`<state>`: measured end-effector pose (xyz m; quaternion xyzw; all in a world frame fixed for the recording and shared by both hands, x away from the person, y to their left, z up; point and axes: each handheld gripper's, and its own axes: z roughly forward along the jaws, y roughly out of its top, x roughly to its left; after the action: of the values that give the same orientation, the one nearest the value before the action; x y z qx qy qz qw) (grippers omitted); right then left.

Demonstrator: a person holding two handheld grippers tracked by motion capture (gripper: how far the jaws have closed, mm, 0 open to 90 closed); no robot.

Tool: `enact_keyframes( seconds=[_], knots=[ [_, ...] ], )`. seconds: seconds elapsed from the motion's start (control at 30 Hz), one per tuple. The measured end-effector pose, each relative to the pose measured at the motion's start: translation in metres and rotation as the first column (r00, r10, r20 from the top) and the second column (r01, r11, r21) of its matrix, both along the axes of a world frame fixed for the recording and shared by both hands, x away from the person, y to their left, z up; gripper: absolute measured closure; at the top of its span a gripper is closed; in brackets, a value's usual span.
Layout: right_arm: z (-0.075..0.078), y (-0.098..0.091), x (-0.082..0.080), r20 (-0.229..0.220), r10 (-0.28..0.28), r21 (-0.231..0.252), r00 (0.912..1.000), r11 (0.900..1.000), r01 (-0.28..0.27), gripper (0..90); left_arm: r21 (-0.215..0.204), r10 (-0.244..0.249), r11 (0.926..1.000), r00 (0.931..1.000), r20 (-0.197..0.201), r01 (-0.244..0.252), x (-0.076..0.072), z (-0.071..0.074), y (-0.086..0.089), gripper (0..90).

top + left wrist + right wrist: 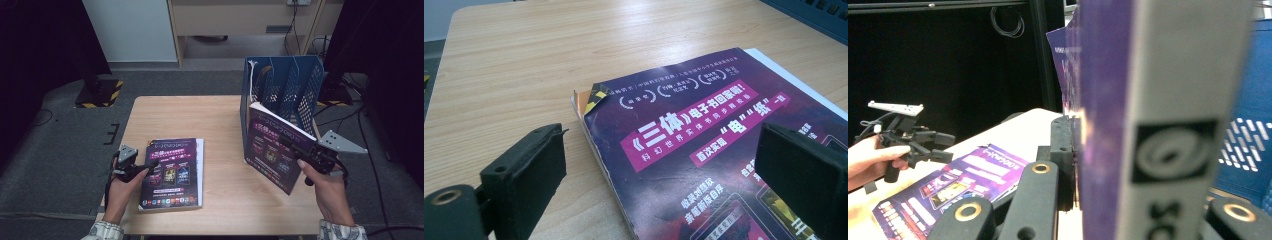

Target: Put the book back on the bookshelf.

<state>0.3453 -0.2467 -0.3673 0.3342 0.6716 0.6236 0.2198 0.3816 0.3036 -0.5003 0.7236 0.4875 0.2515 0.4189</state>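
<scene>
Upright book (272,145) in right gripper (296,144)

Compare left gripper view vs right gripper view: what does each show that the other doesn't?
Left gripper view: the flat book's peeled cover corner, seen close between the open left gripper, with its edge on the table.

Right gripper view: the right gripper shut on the upright book, seen spine-on, with the blue rack behind.

Both: the flat book and the table. The right gripper view also catches the left gripper from outside, over that book.
</scene>
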Motion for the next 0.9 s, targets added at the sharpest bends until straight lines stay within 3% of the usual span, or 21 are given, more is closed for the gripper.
enact_keyframes(
  seconds=[0.63, 0.9],
  knots=[
    [0.008, -0.013, -0.002, -0.011, -0.038, -0.014, 0.9992, 0.9992, 0.038, 82.2, 0.002, 0.002, 1.0000, 1.0000, 0.003, -0.002, 0.000, 0.001, 0.001, 6.1],
    [0.025, -0.015, -0.005, -0.008, -0.052, -0.005, 0.9986, 0.9986, 0.052, 82.2, 0.020, 0.003, 0.9998, 1.0000, 0.002, -0.004, 0.001, 0.000, 0.002, 6.1]
  ],
)
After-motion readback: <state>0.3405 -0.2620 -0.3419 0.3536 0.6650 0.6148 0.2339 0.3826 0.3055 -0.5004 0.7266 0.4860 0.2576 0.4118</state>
